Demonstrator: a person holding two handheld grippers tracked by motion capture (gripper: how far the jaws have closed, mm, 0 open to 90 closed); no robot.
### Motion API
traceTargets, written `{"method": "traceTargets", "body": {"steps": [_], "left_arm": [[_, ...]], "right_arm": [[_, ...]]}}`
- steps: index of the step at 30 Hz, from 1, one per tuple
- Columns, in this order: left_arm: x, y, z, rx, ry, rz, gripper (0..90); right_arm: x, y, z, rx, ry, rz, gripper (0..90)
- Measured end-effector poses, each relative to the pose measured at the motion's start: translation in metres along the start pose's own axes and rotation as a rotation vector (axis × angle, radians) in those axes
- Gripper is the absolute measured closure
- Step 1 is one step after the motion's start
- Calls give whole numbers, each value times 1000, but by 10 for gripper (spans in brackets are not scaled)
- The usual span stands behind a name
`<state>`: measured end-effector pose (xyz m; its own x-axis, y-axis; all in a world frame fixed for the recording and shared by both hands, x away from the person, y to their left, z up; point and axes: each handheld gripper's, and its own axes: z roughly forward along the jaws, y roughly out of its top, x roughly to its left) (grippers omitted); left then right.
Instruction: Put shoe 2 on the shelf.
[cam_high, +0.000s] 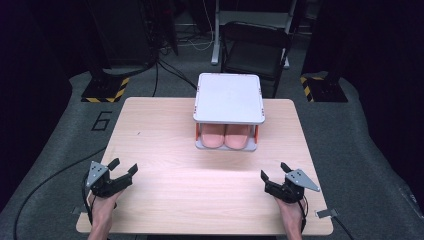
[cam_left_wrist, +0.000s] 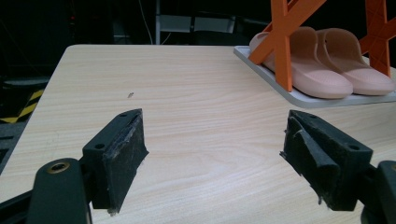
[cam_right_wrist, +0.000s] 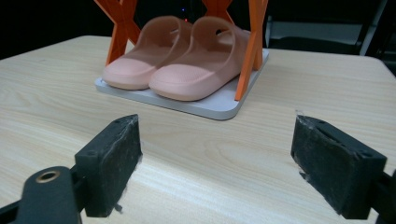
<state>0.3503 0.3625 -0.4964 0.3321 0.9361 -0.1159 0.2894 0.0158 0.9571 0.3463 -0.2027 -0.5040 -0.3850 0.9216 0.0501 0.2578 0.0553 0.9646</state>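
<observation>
Two pink slippers (cam_high: 225, 135) sit on the rack (cam_high: 229, 97) at centre frame; left gripper (cam_high: 123, 169) and right gripper (cam_high: 273, 171), jaws released and empty, wait at the bench's (cam_high: 165, 150) lower corners.

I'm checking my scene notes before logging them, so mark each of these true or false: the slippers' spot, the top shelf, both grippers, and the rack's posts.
1. The pink slippers sit side by side on the rack's lower shelf. True.
2. The rack's top shelf carries a box. False: it lies bare.
3. The left gripper grips a slipper. False: its jaws stand open over the table.
4. The right gripper is open with nothing between its jaws. True.
5. The rack's posts are blue. False: orange.
</observation>
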Motion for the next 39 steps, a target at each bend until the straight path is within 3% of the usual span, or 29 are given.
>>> {"method": "traceTargets", "body": {"steps": [3,6,13,27,39], "left_arm": [[0,-2,1,16,-3,7,206],[-3,-4,2,22,-8,8,206],[-3,-7,5,36,-16,8,206],[-5,-8,5,31,-15,4,207],[-2,-9,4,40,-17,-7,207]], "right_arm": [[0,0,-7,-8,-11,-26,176],[-2,-2,-9,-13,5,20,176],[-8,-6,-8,-1,-3,38,176],[-5,-7,-6,11,-5,5,185],[-7,-8,-5,27,-8,6,184]]}}
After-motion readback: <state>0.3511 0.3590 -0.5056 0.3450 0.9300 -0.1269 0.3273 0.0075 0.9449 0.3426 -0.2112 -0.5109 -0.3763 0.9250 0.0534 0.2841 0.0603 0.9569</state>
